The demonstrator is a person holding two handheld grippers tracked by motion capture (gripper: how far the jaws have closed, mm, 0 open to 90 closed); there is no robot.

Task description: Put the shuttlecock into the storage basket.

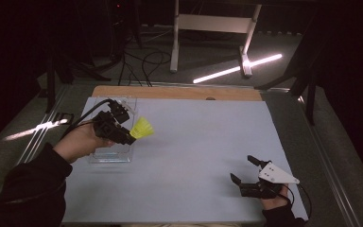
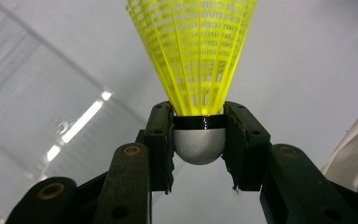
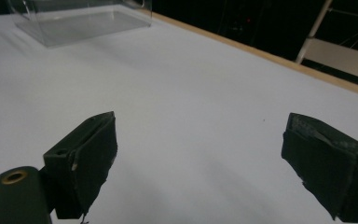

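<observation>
Item: yellow shuttlecock (image 2: pixel 193 51), cork clenched in your left claw (image 2: pixel 198 135) above the clear box (image 1: pixel 115 146) near the tabletop's (image 1: pixel 194 156) left edge; right claw (image 1: pixel 244 169) released, idle by the near right corner; keep the skirt uncrushed, carry it level.

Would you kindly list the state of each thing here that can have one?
Left gripper: shut on the shuttlecock's rounded base.
Yellow shuttlecock: held off the table, skirt pointing away from the gripper.
Right gripper: open, nothing between its jaws, low over the white table.
Clear plastic box: open at the top, standing on the table, nothing visible inside.
</observation>
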